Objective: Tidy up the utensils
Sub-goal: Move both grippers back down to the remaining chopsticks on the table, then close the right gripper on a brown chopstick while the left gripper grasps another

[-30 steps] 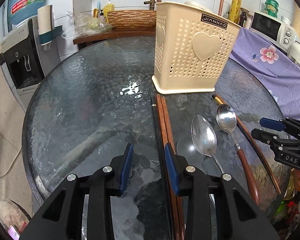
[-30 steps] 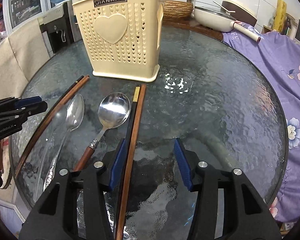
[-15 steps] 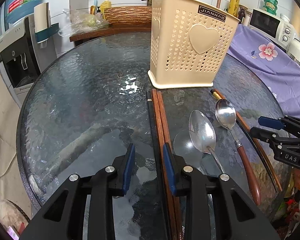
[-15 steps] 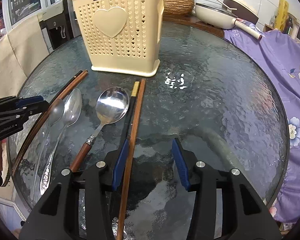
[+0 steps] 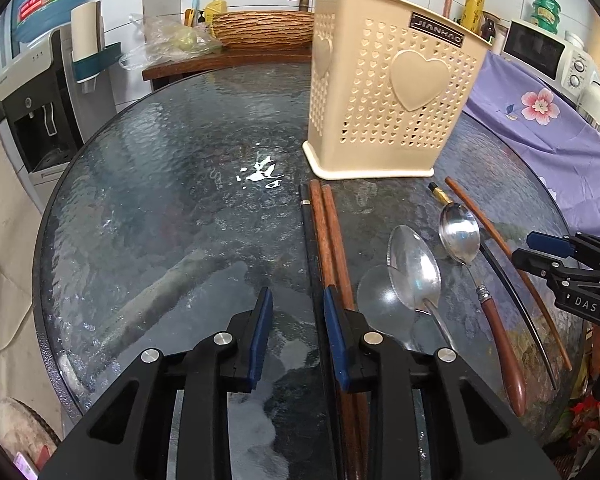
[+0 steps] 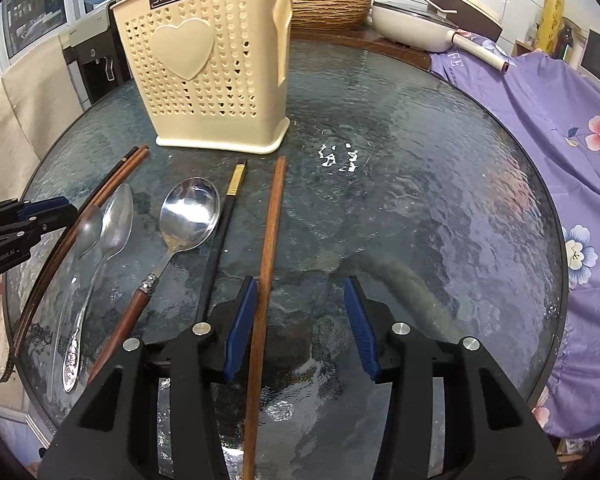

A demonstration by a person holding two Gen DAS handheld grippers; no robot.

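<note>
A cream perforated utensil holder (image 5: pixel 388 92) (image 6: pixel 212 76) stands on the round glass table (image 5: pixel 160 184). In front of it lie a black chopstick (image 5: pixel 306 232), two brown chopsticks (image 5: pixel 328 236), a silver spoon (image 5: pixel 414 268), a wood-handled spoon (image 5: pixel 460 234) (image 6: pixel 188 216), and another black and brown chopstick pair (image 5: pixel 500 240). My left gripper (image 5: pixel 298 320) is open, low over the table, the black chopstick between its fingers. My right gripper (image 6: pixel 300 312) is open, a brown chopstick (image 6: pixel 270 224) just inside its left finger.
A purple flowered cloth (image 6: pixel 540 112) drapes the table's right side. A wooden counter with a woven basket (image 5: pixel 260 28) and a pan (image 6: pixel 416 28) stands behind. A water dispenser (image 5: pixel 40 92) stands to the left.
Both grippers have moved forward toward the holder. The right gripper shifted left, so the brown chopstick now lies just inside its left finger. Both stay open.
</note>
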